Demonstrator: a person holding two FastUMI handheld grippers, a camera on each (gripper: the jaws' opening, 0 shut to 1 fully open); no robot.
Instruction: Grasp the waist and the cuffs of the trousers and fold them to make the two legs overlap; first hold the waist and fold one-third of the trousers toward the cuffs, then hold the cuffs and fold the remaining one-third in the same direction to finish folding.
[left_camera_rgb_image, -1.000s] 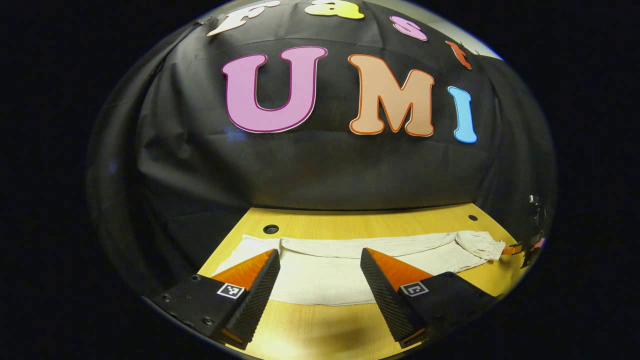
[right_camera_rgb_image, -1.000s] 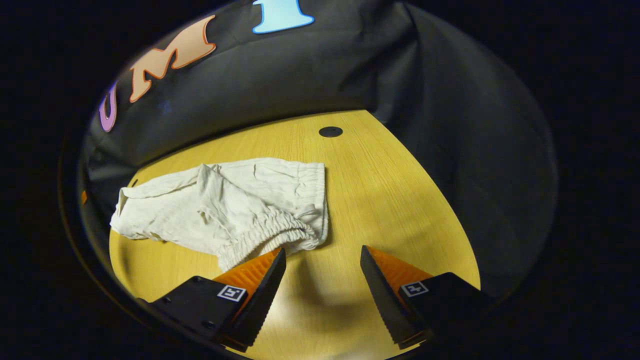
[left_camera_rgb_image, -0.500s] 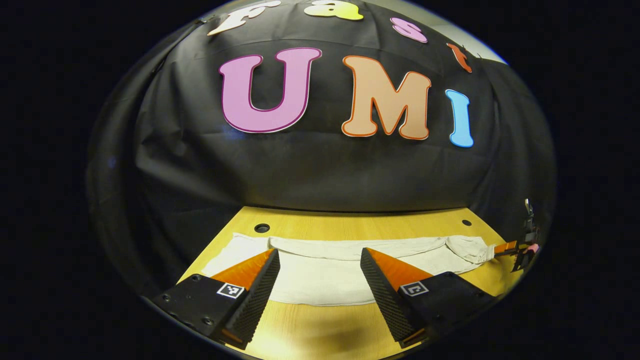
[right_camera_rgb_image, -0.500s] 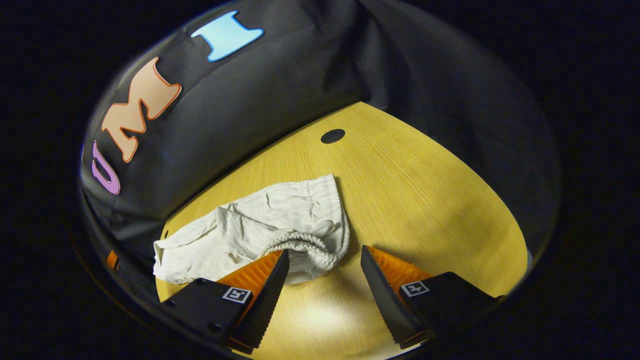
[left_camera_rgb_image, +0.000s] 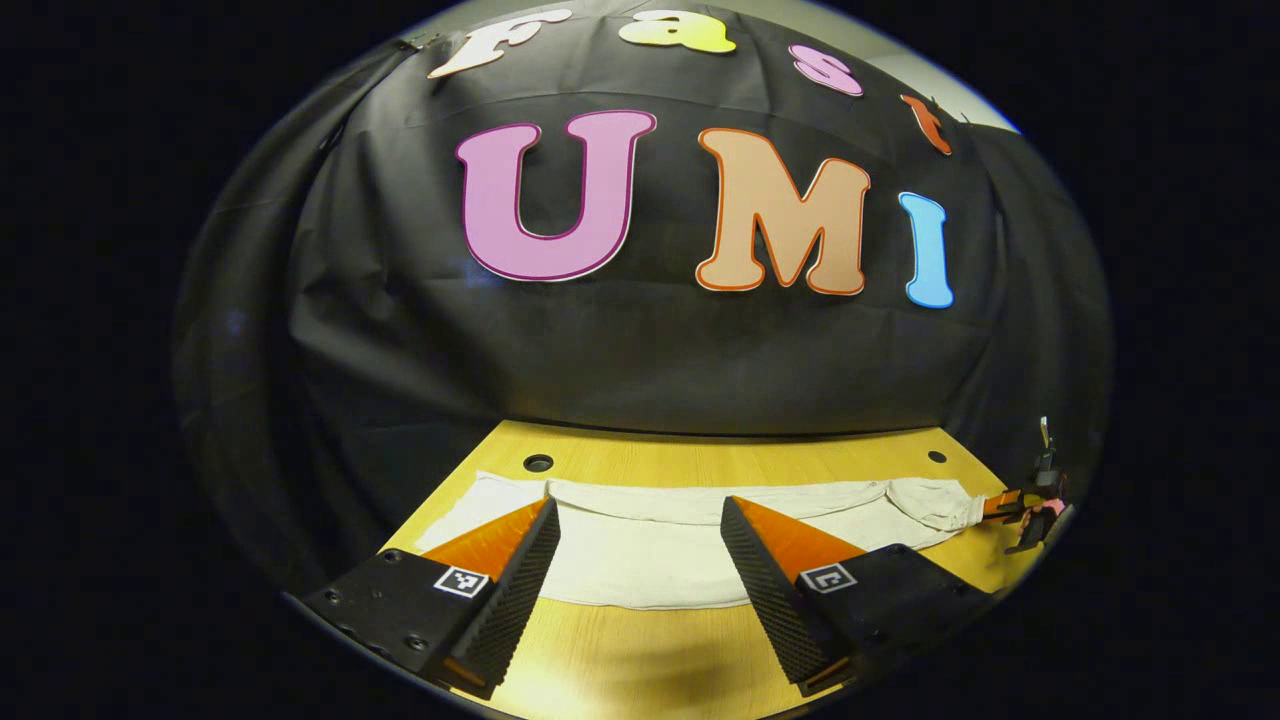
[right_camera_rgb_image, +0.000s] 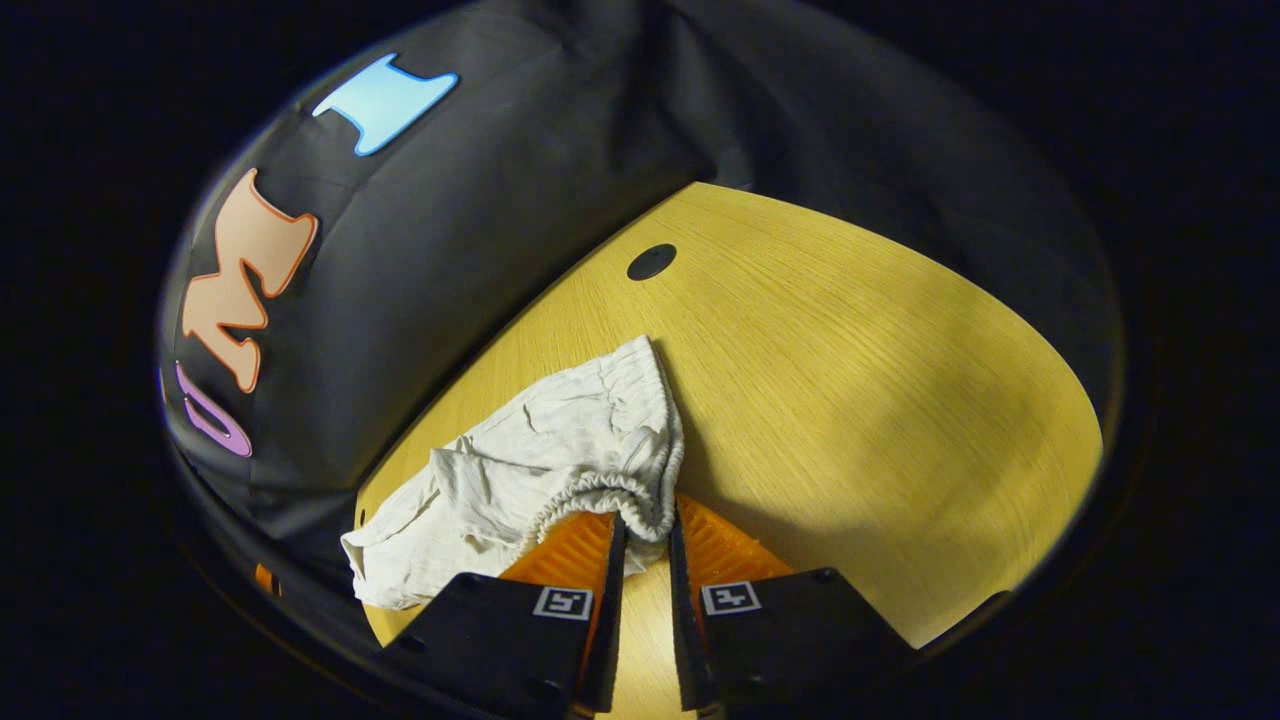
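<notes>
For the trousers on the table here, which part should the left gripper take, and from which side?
Probably the cuff end of the trousers, at the table's left; the right gripper has closed on the gathered waistband. The legs lie flat, so the open left gripper should come in low from the near edge and pinch the hem.

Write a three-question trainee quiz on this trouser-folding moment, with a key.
1. True or false: the right tool has closed on the elastic waist of the trousers.
2. The left tool is: A) open above the trousers, B) shut on a cuff, C) resting on bare table.
3. Fill in: the trousers lie stretched along the table's ____ side, by the black cloth wall.

Key: 1 true; 2 A; 3 far.
</notes>
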